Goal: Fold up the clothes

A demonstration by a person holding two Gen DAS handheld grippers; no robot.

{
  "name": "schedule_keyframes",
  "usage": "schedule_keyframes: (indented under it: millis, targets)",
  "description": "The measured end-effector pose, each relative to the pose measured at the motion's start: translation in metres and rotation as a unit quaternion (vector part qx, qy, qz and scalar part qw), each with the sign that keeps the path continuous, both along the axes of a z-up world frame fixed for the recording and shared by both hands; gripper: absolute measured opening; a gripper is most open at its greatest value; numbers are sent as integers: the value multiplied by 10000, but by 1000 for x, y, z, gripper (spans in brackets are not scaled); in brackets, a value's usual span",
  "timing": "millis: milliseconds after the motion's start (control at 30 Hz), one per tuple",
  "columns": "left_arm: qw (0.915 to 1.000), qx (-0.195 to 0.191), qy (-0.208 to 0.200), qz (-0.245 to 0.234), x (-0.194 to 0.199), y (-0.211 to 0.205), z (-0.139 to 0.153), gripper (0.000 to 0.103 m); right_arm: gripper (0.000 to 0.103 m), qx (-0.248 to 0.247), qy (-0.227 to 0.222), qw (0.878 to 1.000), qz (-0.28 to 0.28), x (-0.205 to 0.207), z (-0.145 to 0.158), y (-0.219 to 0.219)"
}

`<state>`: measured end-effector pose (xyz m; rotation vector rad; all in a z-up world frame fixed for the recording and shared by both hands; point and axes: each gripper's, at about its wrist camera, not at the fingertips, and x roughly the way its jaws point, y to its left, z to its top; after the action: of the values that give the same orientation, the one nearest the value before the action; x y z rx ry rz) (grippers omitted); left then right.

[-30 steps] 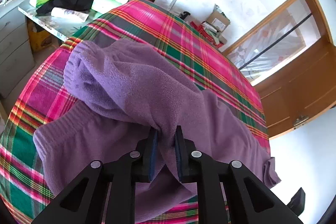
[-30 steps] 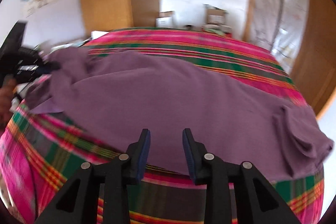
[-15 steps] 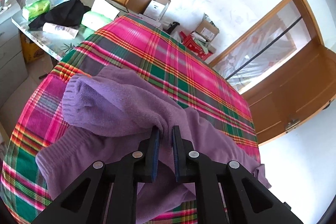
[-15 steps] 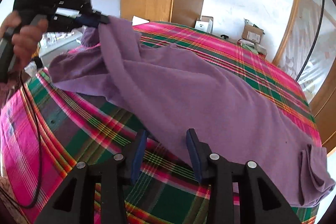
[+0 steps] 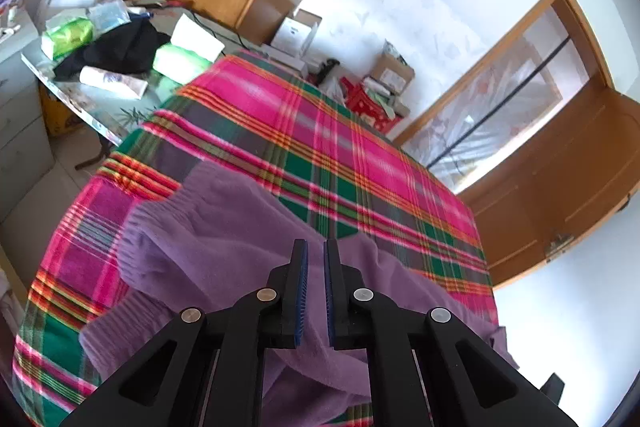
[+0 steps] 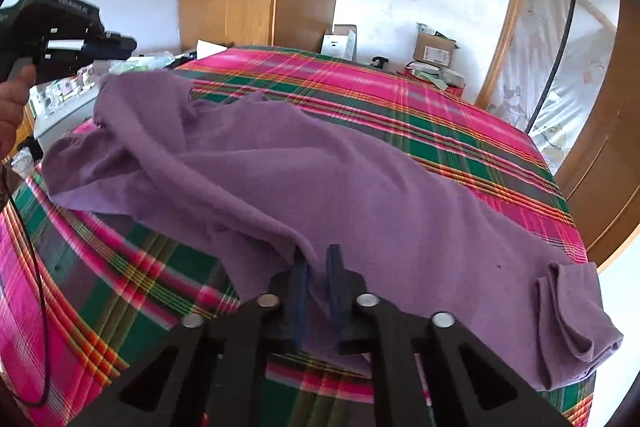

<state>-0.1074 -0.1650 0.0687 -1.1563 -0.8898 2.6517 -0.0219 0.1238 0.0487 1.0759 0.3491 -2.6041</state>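
On the plaid bed [image 6: 460, 131] the purple garment [image 6: 340, 179] lies spread, the right gripper [image 6: 318, 291] closing its jaws on the near edge while the left gripper [image 5: 315, 291], jaws closing beside the ribbed end, pinches nothing visible; judging by this, the next fold needs both edges lifted together.

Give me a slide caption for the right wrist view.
Right gripper closing on the purple garment's edge over the plaid bed.

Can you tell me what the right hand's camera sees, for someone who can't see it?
The right gripper is closing its jaws on the near edge of purple clothing spread across a plaid blanket.
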Motion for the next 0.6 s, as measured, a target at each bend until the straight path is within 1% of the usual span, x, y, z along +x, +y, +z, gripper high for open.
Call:
schedule_keyframes:
  millis: [33,100,167,233,267,333,400,433,500,533,567,600]
  targets:
    - [10000,-19,-82,-36,-1,1,-3,7,5,18,-3,10000,10,-1,-1,-1]
    - [9996,-49,-236,-124,-1,-1,-10,10,3,69,-8,10000,21,-4,-2,-4]
    - [9992,-160,-322,-172,2,-3,-14,13,3,93,-23,10000,13,-7,-5,-5]
    - [9986,-359,-291,-242,8,-7,-14,27,3,49,-40,10000,-35,-8,-6,-4]
    - [9982,-453,-253,-290,11,-9,-13,30,3,14,-50,10000,-58,-10,-5,-2]
    - [9961,-760,-160,-419,16,-11,-11,41,3,-41,-57,9999,-93,-12,-5,0]
    - [9910,-1194,-126,-585,22,-10,-11,46,3,-56,-31,9999,-107,-13,-4,1]
    - [9865,-1473,-97,-711,25,-8,-11,48,3,-73,-21,9999,-119,-14,-3,1]
    - [9720,-2159,65,-931,33,2,-11,48,3,-122,-6,9998,-152,-17,-1,2]
    - [9627,-2500,159,-1020,38,8,-11,48,3,-148,1,9997,-170,-18,0,4]
    - [9501,-2897,329,-1106,44,16,-11,48,3,-175,7,9997,-188,-20,1,5]
    - [9357,-3265,538,-1221,49,25,-12,48,3,-196,8,9996,-207,-22,2,6]
